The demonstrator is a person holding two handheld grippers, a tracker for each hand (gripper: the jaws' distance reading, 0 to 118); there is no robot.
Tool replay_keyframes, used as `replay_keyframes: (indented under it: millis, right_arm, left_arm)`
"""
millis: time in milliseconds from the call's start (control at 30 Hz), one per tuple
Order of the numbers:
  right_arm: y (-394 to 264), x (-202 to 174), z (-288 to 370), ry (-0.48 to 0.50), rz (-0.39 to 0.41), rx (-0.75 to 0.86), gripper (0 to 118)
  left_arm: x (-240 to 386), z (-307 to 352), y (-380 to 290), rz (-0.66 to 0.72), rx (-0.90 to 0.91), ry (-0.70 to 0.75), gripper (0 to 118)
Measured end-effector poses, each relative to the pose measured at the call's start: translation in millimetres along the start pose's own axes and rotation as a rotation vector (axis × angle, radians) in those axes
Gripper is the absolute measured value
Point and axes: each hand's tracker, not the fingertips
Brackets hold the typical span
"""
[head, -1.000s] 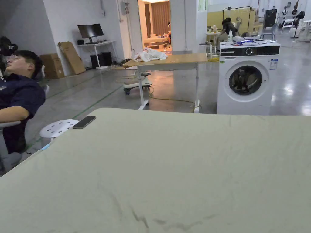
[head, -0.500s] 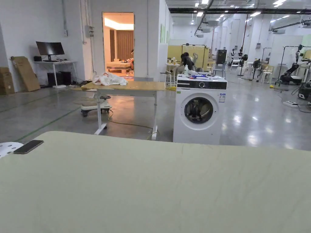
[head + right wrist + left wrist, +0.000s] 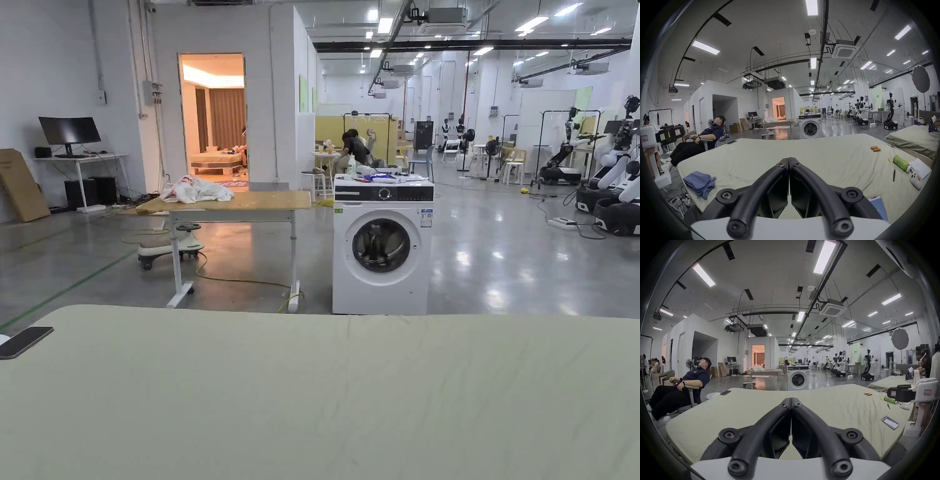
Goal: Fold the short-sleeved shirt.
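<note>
A crumpled blue shirt (image 3: 700,181) lies at the near left corner of the pale green padded table (image 3: 810,155), seen in the right gripper view. My right gripper (image 3: 788,160) hangs above the table's near edge, shut with its jaws touching and nothing between them. My left gripper (image 3: 791,400) is likewise shut on nothing over the same table (image 3: 753,405). The other gripper's white body appears at the right edge (image 3: 912,392) of the left gripper view and at the left edge (image 3: 657,136) of the right gripper view. The head view faces the table (image 3: 325,400) and the hall beyond.
A phone (image 3: 24,342) lies at the table's far left corner. On the right side lie two orange batteries (image 3: 875,148), a green bottle (image 3: 900,162), a white controller (image 3: 916,178), papers and another phone (image 3: 878,209). A person (image 3: 705,139) reclines in a chair at left. A washing machine (image 3: 381,247) stands beyond.
The head camera has tilted up and turned right, so the table sits lower in view and the reclining person has left the frame. Nothing on the table has moved.
</note>
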Motion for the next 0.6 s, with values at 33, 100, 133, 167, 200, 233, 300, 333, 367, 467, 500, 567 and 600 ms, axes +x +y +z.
replay_keyframes:
  millis: [33, 100, 133, 167, 200, 233, 300, 333, 367, 467, 500, 567, 600]
  right_arm:
    - [0.1, -0.4, 0.0, -0.001, -0.001, 0.002, 0]
    - [0.2, -0.4, -0.1, -0.001, 0.001, 0.002, 0]
    - [-0.2, 0.5, -0.5, -0.002, -0.001, 0.000, 0]
    - [-0.8, 0.6, -0.2, -0.003, -0.005, 0.001, 0]
    - [-1.7, 0.9, 0.2, 0.000, -0.014, 0.001, 0]
    - [-2.8, 1.8, 0.5, 0.006, -0.029, 0.003, 0]
    - [-3.8, 3.5, -0.4, 0.019, -0.065, 0.003, 0]
    - [-3.8, 3.6, -0.5, 0.016, -0.072, 0.004, 0]
    - [-3.5, 3.7, -0.4, 0.016, -0.071, 0.006, 5]
    - [0.9, 5.3, 0.1, 0.010, -0.045, 0.015, 64]
    - [3.0, 5.6, -0.2, 0.002, -0.036, 0.016, 77]
    - [5.2, 8.1, -0.6, -0.015, -0.023, 0.018, 90]
    - [5.7, 8.4, 0.2, -0.020, -0.020, 0.030, 93]
  left_arm:
    - [0.0, -1.2, -0.2, -0.012, -0.003, 0.010, 0]
    - [-1.3, -2.2, -0.4, -0.029, -0.003, 0.026, 0]
    - [-2.3, -2.3, 0.1, -0.027, -0.006, 0.024, 0]
    - [-3.0, -2.0, 0.3, -0.027, -0.005, 0.025, 0]
    - [-2.4, -2.1, -0.6, -0.023, -0.003, 0.027, 0]
    - [-3.5, -2.4, -0.3, -0.017, -0.003, 0.033, 0]
    - [-6.0, -5.4, -0.3, -0.004, -0.006, 0.061, 5]
    - [-5.4, -4.7, -1.8, -0.002, -0.008, 0.063, 11]
    - [-5.9, -5.7, -1.6, -0.001, -0.009, 0.058, 19]
    - [-3.6, -4.7, -1.8, -0.019, -0.010, 0.045, 59]
    - [-3.2, -4.9, -0.9, -0.029, -0.008, 0.048, 71]
    - [-2.7, -6.3, 0.5, -0.043, -0.004, 0.055, 80]
    - [-3.0, -4.4, -1.9, -0.045, 0.002, 0.062, 81]
